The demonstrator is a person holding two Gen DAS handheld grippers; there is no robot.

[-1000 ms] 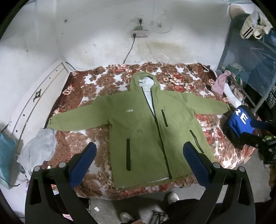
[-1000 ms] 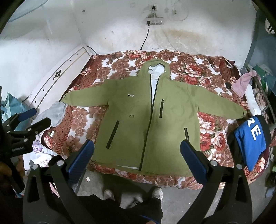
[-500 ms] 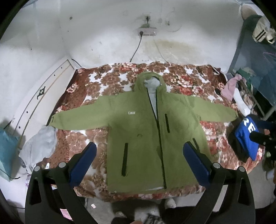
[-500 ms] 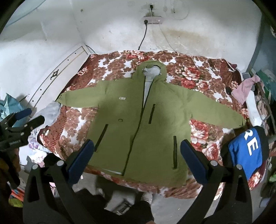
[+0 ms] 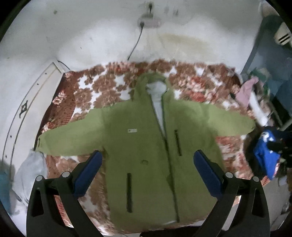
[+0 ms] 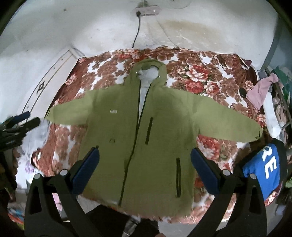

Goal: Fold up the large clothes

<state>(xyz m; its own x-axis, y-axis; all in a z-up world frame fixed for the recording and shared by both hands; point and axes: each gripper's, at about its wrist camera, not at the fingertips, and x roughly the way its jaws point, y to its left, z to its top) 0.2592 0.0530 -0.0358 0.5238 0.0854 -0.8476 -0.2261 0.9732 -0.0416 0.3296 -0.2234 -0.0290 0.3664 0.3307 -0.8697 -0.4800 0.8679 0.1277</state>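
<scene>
A home bedroom: a bed with a floral bedspread (image 6: 200,80) stands against a stained white wall (image 6: 200,32). A power strip (image 6: 147,11) hangs above it, and loose clothes (image 6: 261,91) pile at the bed's right edge.

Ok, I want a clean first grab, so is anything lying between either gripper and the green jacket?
Nothing visible. Both the left gripper and right gripper hang open above the green jacket, spread flat on the floral bedspread, with nothing on it.

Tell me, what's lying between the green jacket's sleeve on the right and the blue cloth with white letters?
Only bare flowered bedspread lies between the green jacket sleeve and the blue cloth; the right wrist view shows it best.
</scene>
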